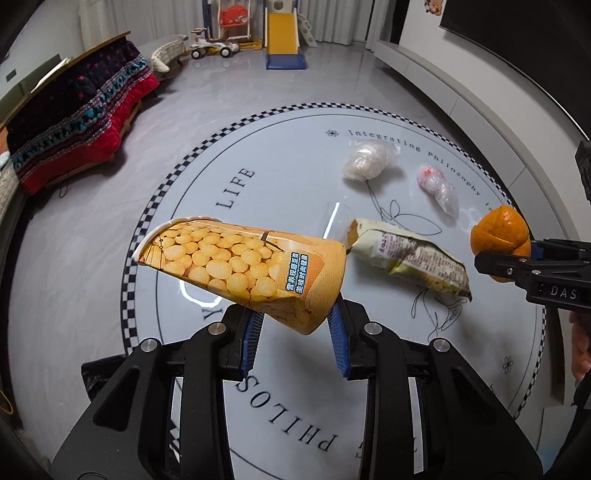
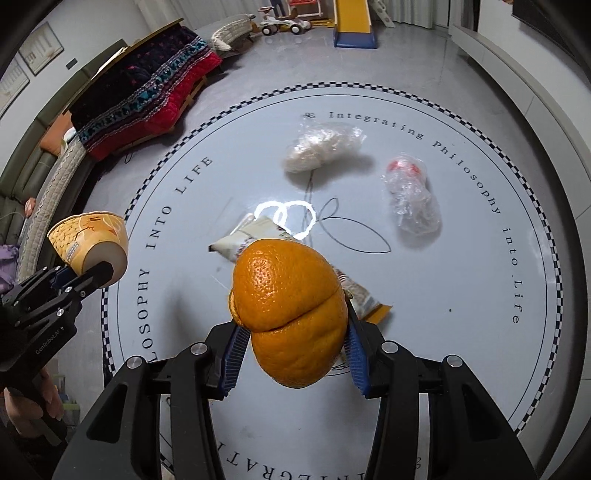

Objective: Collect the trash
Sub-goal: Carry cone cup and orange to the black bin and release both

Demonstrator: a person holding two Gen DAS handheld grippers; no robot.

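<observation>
My left gripper (image 1: 295,325) is shut on the base of an orange paper cup (image 1: 243,266) printed with soybeans, held tipped on its side above the round table (image 1: 288,155); it also shows in the right wrist view (image 2: 88,240). My right gripper (image 2: 291,350) is shut on an orange peel (image 2: 291,310), held above the table; it also shows in the left wrist view (image 1: 498,236). On the table lie a crumpled snack wrapper (image 1: 410,254), a whitish plastic bag wad (image 1: 365,158) and a clear plastic wad with red (image 1: 439,188).
A sofa with a red and dark blanket (image 1: 77,122) stands to the left. A yellow toy slide (image 1: 282,35) and ride-on toys (image 1: 214,46) stand at the far wall. A black bag (image 1: 99,376) shows below the table's near left edge.
</observation>
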